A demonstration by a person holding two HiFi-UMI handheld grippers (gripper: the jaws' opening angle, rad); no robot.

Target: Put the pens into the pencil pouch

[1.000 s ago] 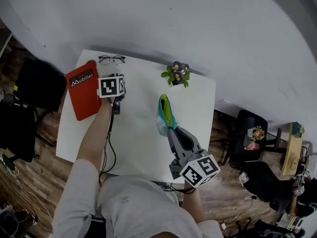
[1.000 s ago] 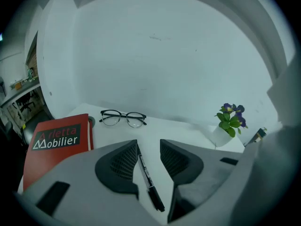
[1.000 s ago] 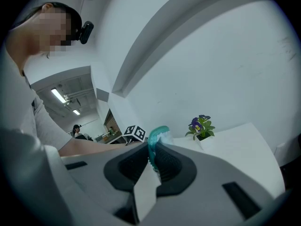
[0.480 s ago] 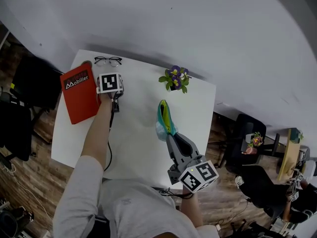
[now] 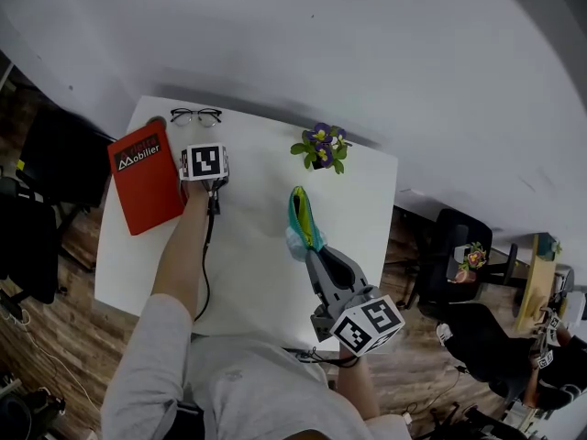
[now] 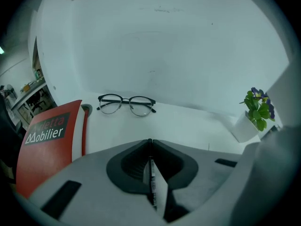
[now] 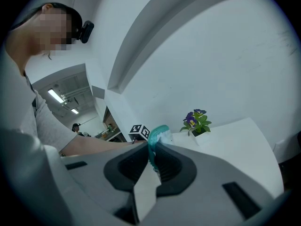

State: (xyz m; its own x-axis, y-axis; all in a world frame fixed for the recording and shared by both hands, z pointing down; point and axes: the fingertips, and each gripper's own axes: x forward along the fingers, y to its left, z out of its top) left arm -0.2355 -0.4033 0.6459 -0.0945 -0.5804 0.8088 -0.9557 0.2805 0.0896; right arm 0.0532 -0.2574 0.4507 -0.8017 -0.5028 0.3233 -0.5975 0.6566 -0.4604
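Left gripper [image 6: 149, 142]: jaws closing, a pen [image 6: 151, 175] between them, its length running back along the jaws.
Right gripper [image 7: 153, 150]: pinching one end of the teal pencil pouch [image 5: 304, 216] over the surface [image 5: 257, 273]. The pouch's long axis points away from the person; it lies to the pen's right, apart.
Against earlier frames: pouch hold unchanged, left gripper barely shifted.

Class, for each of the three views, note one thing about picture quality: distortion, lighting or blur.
Head view: the wide lens bends the edges of the table, and the floor around it is dim. Left gripper view: black corners ring the picture; the glasses are sharp. Right gripper view: a mosaic patch sits at upper left; the plant is clear.
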